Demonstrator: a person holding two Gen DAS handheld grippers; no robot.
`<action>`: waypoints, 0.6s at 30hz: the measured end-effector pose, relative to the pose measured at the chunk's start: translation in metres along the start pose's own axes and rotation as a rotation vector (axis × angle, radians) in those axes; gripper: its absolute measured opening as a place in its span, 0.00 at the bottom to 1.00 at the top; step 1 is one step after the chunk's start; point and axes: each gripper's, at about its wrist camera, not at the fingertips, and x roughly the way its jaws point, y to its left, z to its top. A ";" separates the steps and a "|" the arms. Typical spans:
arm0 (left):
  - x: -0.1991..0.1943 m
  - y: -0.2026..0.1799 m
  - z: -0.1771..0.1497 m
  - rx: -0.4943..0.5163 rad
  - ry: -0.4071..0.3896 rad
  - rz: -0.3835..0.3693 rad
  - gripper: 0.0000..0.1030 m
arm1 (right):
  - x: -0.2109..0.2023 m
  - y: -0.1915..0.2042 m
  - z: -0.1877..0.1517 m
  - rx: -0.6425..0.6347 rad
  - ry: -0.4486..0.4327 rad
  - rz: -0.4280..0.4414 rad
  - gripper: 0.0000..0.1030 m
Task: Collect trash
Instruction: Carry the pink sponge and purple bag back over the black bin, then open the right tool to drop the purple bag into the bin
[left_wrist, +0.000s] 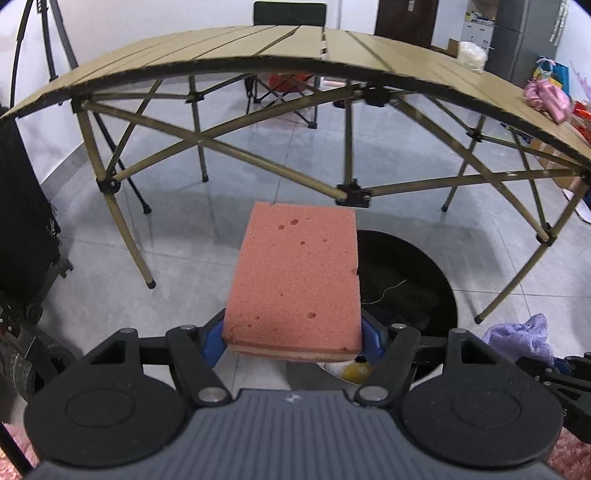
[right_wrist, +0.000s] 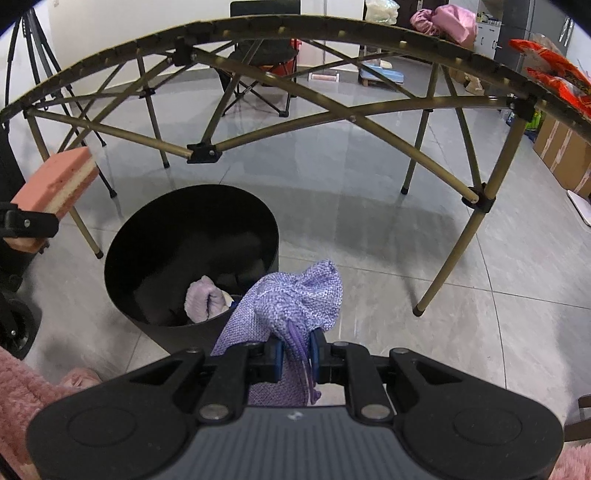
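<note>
My left gripper (left_wrist: 293, 341) is shut on a pink sponge (left_wrist: 295, 280) and holds it in the air, just left of and above the round black trash bin (left_wrist: 413, 273). The sponge also shows in the right wrist view (right_wrist: 55, 184) at far left. My right gripper (right_wrist: 297, 354) is shut on a purple woven cloth (right_wrist: 295, 299), held beside the near right rim of the bin (right_wrist: 155, 240). A pale purple rag (right_wrist: 203, 299) lies inside the bin. The purple cloth shows in the left wrist view (left_wrist: 521, 336) at right.
A folding camp table (left_wrist: 258, 48) with crossed tan legs stands behind the bin. On it lie a pink bag (left_wrist: 546, 98), a white bundle (left_wrist: 471, 53) and a red snack packet (right_wrist: 554, 74). A folding chair (right_wrist: 258, 74), a tripod (left_wrist: 37, 55) and cardboard boxes (right_wrist: 561, 151) stand around.
</note>
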 end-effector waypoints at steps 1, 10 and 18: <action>0.003 0.003 0.001 -0.006 0.003 0.008 0.68 | 0.002 0.001 0.002 -0.003 0.004 0.000 0.13; 0.023 0.029 0.009 -0.057 0.030 0.056 0.68 | 0.026 0.027 0.032 -0.051 0.017 0.021 0.13; 0.032 0.045 0.011 -0.080 0.043 0.081 0.68 | 0.050 0.057 0.055 -0.106 0.032 0.054 0.13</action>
